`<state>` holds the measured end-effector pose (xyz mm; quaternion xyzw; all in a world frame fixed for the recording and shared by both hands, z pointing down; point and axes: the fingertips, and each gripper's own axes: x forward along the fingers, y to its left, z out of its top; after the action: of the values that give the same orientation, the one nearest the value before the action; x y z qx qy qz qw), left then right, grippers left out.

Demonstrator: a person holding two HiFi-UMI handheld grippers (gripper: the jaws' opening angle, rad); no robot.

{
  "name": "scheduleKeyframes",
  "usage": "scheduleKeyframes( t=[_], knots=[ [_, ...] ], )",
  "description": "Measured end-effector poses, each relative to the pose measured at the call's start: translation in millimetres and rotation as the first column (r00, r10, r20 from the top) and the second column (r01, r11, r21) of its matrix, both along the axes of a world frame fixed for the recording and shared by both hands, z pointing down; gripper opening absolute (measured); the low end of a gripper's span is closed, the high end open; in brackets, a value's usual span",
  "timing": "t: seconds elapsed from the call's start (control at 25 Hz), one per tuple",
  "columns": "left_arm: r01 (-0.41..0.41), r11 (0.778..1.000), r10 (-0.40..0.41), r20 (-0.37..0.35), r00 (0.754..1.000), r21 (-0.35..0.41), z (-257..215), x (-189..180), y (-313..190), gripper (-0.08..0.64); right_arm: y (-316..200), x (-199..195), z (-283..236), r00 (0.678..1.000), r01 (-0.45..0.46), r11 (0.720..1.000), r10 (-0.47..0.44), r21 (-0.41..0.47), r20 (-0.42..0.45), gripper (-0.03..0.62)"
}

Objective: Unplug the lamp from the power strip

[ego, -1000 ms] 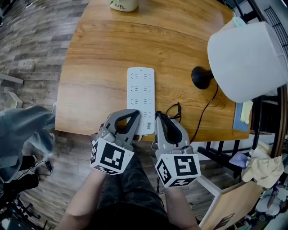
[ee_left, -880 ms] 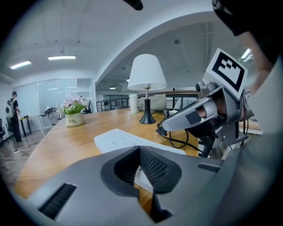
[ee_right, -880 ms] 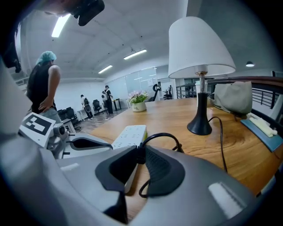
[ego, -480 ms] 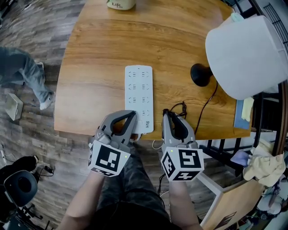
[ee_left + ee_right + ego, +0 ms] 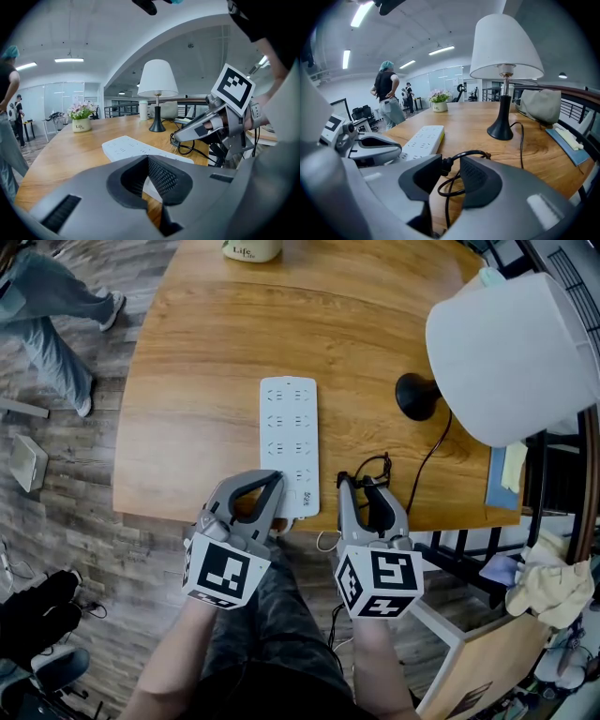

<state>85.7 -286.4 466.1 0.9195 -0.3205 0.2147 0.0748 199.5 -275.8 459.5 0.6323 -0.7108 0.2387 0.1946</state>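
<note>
Right gripper view: the right gripper (image 5: pixel 451 162) has the lamp's black plug (image 5: pixel 446 168) between its fingers (image 5: pixel 479 177). The fingers stand part open, having just been opening. The plug sits against the strip-side finger, with a visible gap to the other pad, so no pinch that I can see. The cable (image 5: pixel 472 152) loops out past the fingertips and back under them. It then runs off toward the lamp (image 5: pixel 505 70), which stands ahead of the fingers and to their outer side.

Key relation: the power strip (image 5: pixel 422 140) lies just beside the right fingers on their inner side, not touching. Its long axis runs away from the person, roughly parallel with the fingers. The left gripper view shows the plug's prongs bare at the right fingertips, clear of the strip and angled roughly strip-ward. So I judge the unplug itself done. What's left is setting the plug on the table (image 5: pixel 468 124). It should go down on the outer side of the fingers, not back over the sockets.

Head view: the left gripper (image 5: pixel 277 478) has its fingers (image 5: pixel 161 176) closed tip to tip, over the strip's near corner. Can't tell if they press on it. The right hand is the one at the plug; the left is only at the strip.

Risk, as I read it: the cable loop under the right fingers could snag one when that hand pulls away and drag the plug along.
</note>
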Motion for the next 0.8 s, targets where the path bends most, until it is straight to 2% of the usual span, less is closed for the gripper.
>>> scheduleKeyframes(
  t=[0.36, 0.56, 0.8],
  knots=[
    [0.002, 1.000, -0.002, -0.005, 1.000, 0.001, -3, -4, 7, -0.005, 19, 0, 3, 1.000, 0.007, 0.999, -0.007, -0.039, -0.023, 0.144],
    [-0.001, 1.000, 0.001, -0.008, 1.000, 0.002, -7, -5, 11, -0.005, 27, 5, -1, 0.999, -0.023, 0.999, 0.022, -0.033, -0.034, 0.154],
    [0.004, 1.000, -0.004, -0.004, 1.000, 0.016, -8, -7, 12, -0.005, 31, 11, -7, 0.998, -0.049, 0.998, 0.048, -0.039, -0.036, 0.210]
  ],
)
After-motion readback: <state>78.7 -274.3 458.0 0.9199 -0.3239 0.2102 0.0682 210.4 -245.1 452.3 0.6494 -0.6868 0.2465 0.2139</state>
